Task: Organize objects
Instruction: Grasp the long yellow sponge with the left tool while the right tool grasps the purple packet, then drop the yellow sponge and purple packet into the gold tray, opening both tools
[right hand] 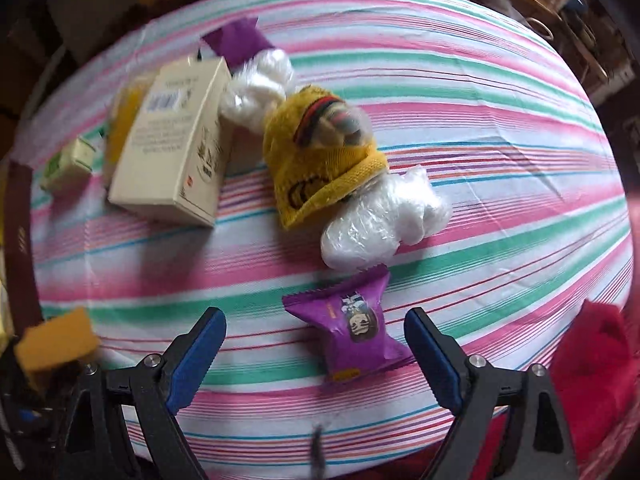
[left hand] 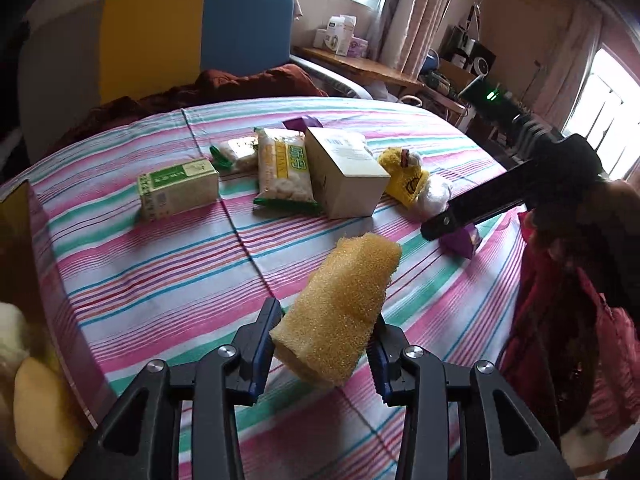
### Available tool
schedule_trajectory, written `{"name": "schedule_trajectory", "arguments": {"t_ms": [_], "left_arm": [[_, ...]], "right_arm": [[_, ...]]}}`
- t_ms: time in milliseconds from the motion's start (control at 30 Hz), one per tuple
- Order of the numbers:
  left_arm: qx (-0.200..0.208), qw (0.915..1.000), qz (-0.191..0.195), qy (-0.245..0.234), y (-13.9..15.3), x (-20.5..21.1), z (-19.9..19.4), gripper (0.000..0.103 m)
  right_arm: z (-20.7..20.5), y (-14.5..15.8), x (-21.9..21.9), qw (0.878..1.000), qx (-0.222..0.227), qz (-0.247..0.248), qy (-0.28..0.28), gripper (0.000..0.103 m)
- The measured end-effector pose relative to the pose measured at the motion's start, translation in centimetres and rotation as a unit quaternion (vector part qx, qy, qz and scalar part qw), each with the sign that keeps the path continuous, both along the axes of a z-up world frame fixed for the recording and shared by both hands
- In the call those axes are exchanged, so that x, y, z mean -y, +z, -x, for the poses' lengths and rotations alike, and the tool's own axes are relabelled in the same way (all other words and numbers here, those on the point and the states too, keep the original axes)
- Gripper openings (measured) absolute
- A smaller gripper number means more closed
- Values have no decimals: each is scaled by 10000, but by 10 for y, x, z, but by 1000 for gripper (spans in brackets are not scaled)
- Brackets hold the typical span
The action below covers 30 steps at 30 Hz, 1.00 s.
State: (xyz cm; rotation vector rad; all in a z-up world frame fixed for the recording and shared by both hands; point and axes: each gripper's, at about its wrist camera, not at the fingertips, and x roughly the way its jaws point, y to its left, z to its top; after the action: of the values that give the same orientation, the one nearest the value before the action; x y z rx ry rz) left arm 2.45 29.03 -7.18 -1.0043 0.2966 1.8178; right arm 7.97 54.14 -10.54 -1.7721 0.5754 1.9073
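So, the porous yellow sponge block [left hand: 338, 308] is clamped between the blue-padded jaws of the left gripper [left hand: 326, 336] and held tilted above the near edge of the striped pink-and-teal cloth-covered table [left hand: 160, 280]. Probably it's meant for the brownish bin [left hand: 20, 240] glimpsed at the left edge, so a steady squeeze is needed; foam gets crushed easily and can twist out. Meanwhile the right gripper [right hand: 316, 344] is spread wide open, with the purple foil snack packet [right hand: 352, 332] lying flat between its fingers near the front edge. For a clean pick, the jaws should be lowered around the packet's puffy middle, not its crimped ends, before being closed.
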Motion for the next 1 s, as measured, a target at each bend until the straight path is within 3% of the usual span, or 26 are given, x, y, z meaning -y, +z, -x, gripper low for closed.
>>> {"name": "schedule_trajectory", "arguments": {"t_ms": [100, 167, 200, 267, 400, 667, 867, 1000], "left_arm": [[-6, 9999, -97, 48, 6, 11, 0, 42], [5, 9998, -173, 97, 11, 18, 1, 43], [8, 9997, -196, 118, 12, 17, 2, 43], [0, 9996, -243, 150, 15, 19, 3, 43], [-74, 9993, -317, 200, 22, 28, -1, 43], [-135, 9979, -386, 497, 33, 56, 4, 43], [-176, 9923, -547, 1098, 47, 100, 24, 43], [-331, 9828, -599, 1712, 58, 140, 49, 43]], "right_arm": [[-1, -5, 0, 9997, 188, 23, 136, 81], [-3, -11, -3, 9994, 300, 57, 158, 64], [-3, -14, -4, 9994, 310, 97, 145, 49], [-4, -12, -5, 9997, 169, 109, 131, 35], [-9, -2, 7, 9996, -46, 41, 267, 34], [-7, 44, 66, 9905, -1108, -11, 809, 34], [46, 71, 130, 9708, -1830, 138, 1542, 34], [85, 86, 184, 9558, -2106, 333, 2022, 34]]}}
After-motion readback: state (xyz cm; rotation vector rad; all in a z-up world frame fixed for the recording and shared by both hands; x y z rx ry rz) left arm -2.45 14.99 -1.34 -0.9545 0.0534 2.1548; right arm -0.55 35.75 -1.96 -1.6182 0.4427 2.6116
